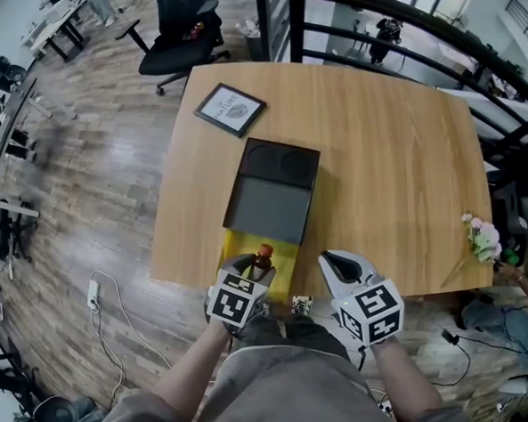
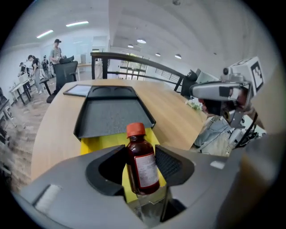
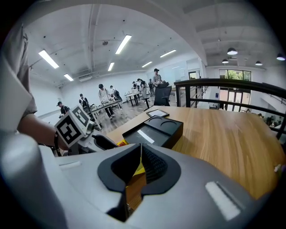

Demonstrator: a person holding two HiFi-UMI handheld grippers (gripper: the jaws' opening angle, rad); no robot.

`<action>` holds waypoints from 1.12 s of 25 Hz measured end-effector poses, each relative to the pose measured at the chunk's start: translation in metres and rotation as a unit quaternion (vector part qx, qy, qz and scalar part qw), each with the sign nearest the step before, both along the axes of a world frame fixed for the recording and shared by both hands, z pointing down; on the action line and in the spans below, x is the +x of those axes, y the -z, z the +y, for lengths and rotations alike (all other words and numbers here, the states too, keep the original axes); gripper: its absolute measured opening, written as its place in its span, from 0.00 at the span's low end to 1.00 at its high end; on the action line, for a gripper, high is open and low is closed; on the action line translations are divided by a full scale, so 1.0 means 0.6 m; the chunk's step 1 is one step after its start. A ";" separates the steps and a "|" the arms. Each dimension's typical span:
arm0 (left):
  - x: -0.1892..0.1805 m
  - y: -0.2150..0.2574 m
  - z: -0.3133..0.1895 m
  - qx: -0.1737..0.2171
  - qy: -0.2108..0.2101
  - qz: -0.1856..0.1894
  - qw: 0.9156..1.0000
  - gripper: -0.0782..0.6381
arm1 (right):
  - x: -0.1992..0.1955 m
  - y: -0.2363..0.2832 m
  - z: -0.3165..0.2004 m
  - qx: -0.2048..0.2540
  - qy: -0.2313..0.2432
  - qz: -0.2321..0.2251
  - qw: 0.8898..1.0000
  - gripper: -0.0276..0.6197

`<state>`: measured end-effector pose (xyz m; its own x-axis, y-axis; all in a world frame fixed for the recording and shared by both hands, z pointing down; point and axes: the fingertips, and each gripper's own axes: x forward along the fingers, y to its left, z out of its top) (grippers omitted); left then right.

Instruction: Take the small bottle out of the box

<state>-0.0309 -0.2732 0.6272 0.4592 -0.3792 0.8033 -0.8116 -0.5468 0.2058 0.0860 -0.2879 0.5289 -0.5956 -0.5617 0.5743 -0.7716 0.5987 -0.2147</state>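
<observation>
A small brown bottle (image 1: 263,257) with an orange cap and a white label stands upright between the jaws of my left gripper (image 1: 254,263). In the left gripper view both pads press on the bottle (image 2: 142,165) at its sides, so the left gripper (image 2: 139,157) is shut on it. It sits over the open yellow box (image 1: 285,265) at the table's near edge. A dark grey lid (image 1: 268,205) is slid back from the yellow box (image 2: 98,142). My right gripper (image 1: 337,262) is just right of the box, shut and holding nothing; its pads meet in the right gripper view (image 3: 140,152).
The wooden table (image 1: 395,162) carries a framed picture (image 1: 230,109) at its far left. The lid's far end has two round recesses (image 1: 281,162). Flowers (image 1: 481,237) lie at the table's right near corner. An office chair (image 1: 178,41) stands beyond the table, and a black railing (image 1: 395,19) runs behind it.
</observation>
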 end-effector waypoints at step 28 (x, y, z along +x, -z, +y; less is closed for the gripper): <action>-0.046 0.602 -0.019 0.444 0.052 0.178 0.877 0.39 | 0.002 0.456 0.032 0.276 -0.007 -0.093 0.957 0.07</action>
<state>-0.0582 -0.2847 0.2660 0.5467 -0.8371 -0.0165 -0.8373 -0.5466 -0.0134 0.0873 -0.2687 0.2555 -0.6483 -0.7578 0.0736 -0.7600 0.6499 -0.0036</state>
